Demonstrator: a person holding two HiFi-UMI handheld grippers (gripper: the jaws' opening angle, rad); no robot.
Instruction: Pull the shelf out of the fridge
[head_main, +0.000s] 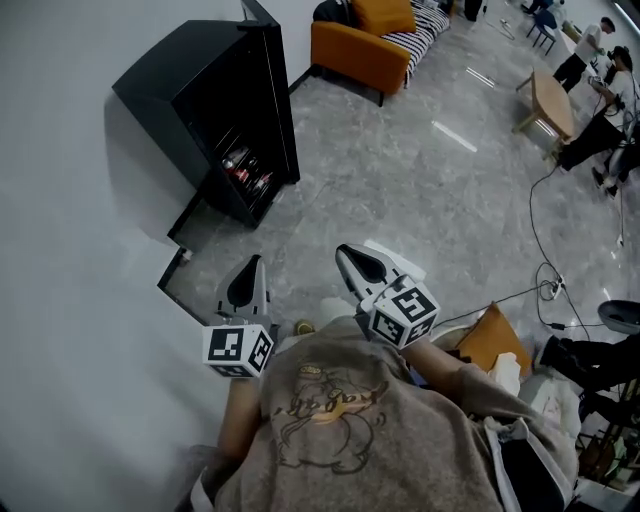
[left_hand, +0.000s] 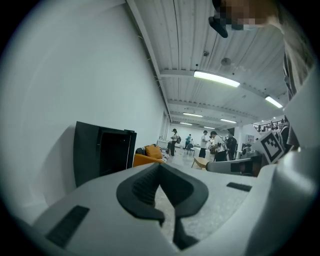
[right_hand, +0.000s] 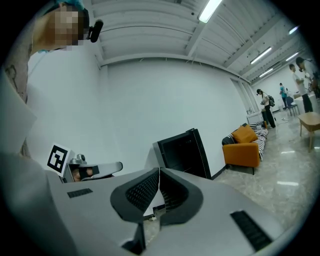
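Observation:
The black fridge (head_main: 215, 110) stands against the white wall, a few steps ahead of me on the left. Its front looks open, and wire shelves holding red cans and bottles (head_main: 245, 168) show inside. It also shows far off in both gripper views, as a dark fridge (left_hand: 102, 152) and fridge (right_hand: 185, 152). My left gripper (head_main: 254, 262) and right gripper (head_main: 347, 252) are held close to my chest and point toward it. In the gripper views the left gripper (left_hand: 159, 165) and the right gripper (right_hand: 158, 170) are both shut with nothing between the pads.
An orange sofa (head_main: 365, 45) stands beyond the fridge. A wooden table (head_main: 550, 100) and several people are at the far right. Cables (head_main: 545, 270) run over the grey floor, and an orange bag (head_main: 490, 340) lies by my right side.

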